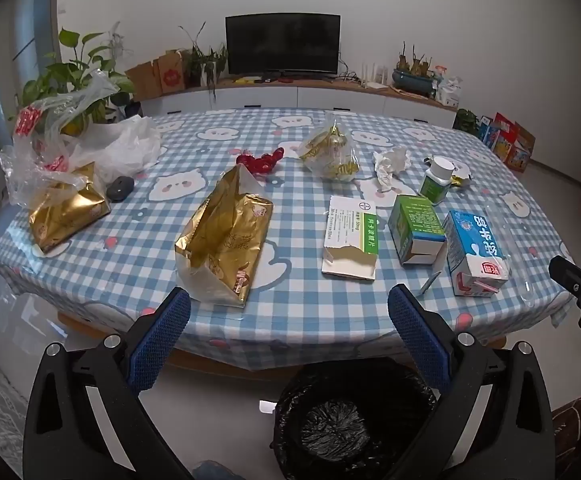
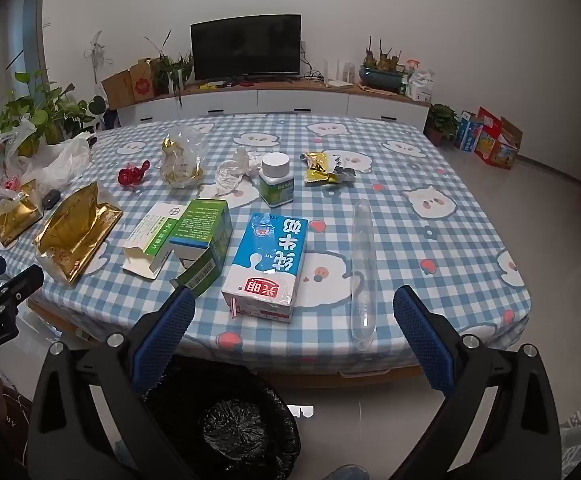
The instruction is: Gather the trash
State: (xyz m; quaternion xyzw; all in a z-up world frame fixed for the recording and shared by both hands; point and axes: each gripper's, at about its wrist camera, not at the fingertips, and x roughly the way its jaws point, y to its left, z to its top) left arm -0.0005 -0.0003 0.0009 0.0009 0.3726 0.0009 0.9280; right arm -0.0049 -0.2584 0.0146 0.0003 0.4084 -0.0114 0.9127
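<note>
Both your grippers, left [image 1: 289, 312] and right [image 2: 294, 314], gape empty. Nothing collected yet: reach for the milk carton [image 2: 265, 264] at the table's [image 2: 430, 240] near edge, above the bin [image 2: 226, 428].

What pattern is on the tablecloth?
Blue-and-white checks on the tablecloth with white cartoon animal faces, clearest in the right wrist view.

The table [image 2: 430, 240] is carrying a checked cloth — litter is lying across it. Milk carton [image 2: 266, 264], green box [image 2: 204, 236], gold bags [image 2: 78, 236] and tissue [image 2: 230, 174] are resting directly on it — well apart.
</note>
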